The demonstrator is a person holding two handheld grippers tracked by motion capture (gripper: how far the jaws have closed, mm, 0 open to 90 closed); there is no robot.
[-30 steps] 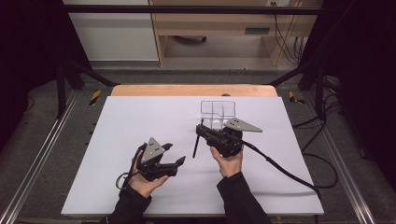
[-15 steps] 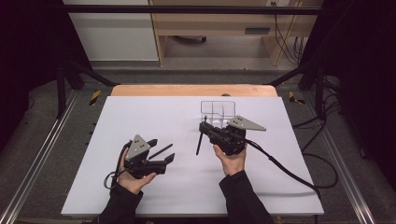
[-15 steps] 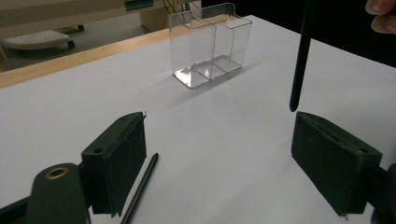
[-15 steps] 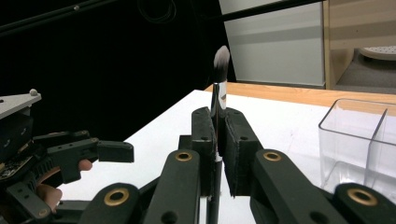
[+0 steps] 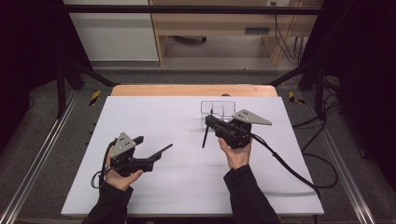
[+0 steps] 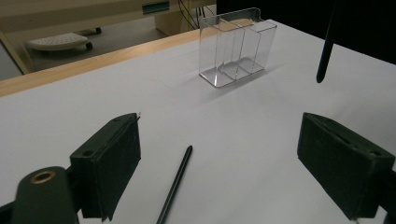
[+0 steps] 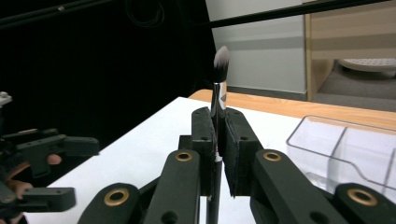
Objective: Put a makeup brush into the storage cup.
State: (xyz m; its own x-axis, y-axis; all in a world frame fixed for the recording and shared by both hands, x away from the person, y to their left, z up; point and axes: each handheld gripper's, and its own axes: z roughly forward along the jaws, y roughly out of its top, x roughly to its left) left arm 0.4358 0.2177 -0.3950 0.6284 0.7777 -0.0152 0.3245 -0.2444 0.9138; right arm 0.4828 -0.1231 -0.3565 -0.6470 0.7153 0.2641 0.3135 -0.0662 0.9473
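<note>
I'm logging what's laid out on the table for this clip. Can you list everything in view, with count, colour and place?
Clear organiser: one, transparent, three compartments, far right part of the sheet, holding nothing.
Makeup brush: one, black handle with grey-white bristles up, clamped upright in the right gripper, near the organiser.
Thin black stick: one, lying flat on the sheet between the left gripper's jaws, touched by neither pad; what it is I cannot tell.
White sheet: one, covering the tabletop.
Wooden table: one, light brown edge showing at the far side.
Left gripper: one, black, near left of the sheet, jaws wide, just been opening.
Right gripper: one, black, shut on the brush.
Hands: two, dark sleeves, at the near edge.
</note>
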